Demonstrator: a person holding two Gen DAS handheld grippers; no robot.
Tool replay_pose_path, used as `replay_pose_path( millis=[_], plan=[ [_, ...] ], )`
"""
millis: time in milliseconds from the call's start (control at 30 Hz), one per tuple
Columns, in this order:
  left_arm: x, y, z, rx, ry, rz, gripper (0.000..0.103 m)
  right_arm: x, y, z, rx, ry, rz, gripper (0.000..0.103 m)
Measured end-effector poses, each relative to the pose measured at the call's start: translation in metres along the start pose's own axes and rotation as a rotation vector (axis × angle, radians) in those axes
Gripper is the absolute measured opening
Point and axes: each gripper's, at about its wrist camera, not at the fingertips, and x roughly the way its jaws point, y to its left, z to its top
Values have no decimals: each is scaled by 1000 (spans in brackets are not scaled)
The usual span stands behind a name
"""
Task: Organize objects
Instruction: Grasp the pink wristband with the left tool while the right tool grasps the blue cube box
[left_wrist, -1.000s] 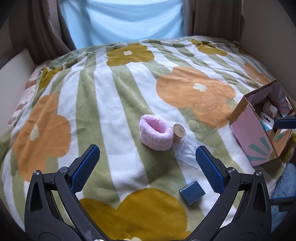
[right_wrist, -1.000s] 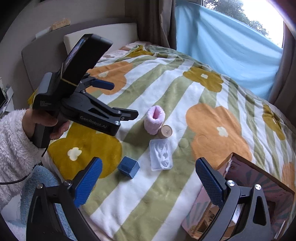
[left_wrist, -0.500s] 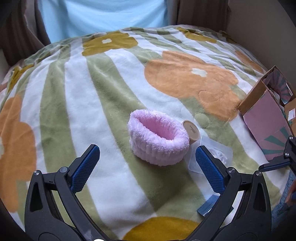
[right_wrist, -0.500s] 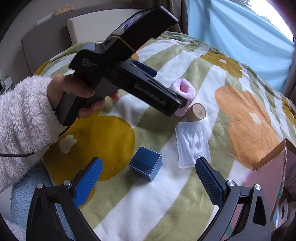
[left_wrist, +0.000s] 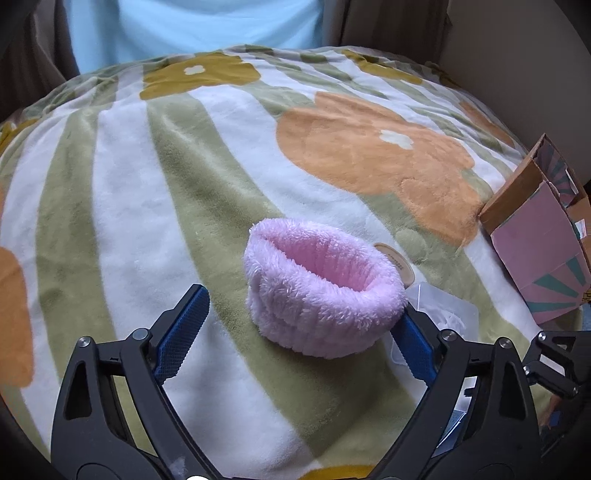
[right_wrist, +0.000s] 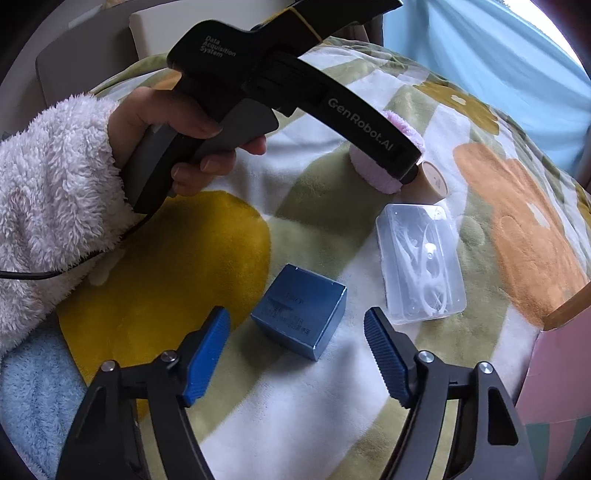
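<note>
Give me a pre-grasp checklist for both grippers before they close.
1. Left gripper open: ok.
2. Pink band between its fingers: cannot tell, the right finger's tip is hidden behind the band.
3. Right gripper open: ok.
4. Blue box centred ahead of the right gripper: ok, just beyond the fingertips.
5. Clear case apart from the blue box: ok.
6. Cardboard box open to take items: ok, flaps up.

You see a pink fluffy wristband (left_wrist: 321, 291), a blue box (right_wrist: 301, 310), and a green-and-white striped blanket (left_wrist: 147, 206) with orange flowers.
</note>
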Motion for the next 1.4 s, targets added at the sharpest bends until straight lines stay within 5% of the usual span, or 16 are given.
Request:
replay_pose_path(
  millis=[233,633,1400],
  plan=[
    [3,-7,-2,18,5,-33,65,10,-4,2,34,14,5,54],
    [-5,-9,-5,22,-1,-29,44,7,-5,4,65,8,16,48],
    [-68,-8,0,-18,-56,56,41,-37,-7,12,111,-57,8,46]
  ],
)
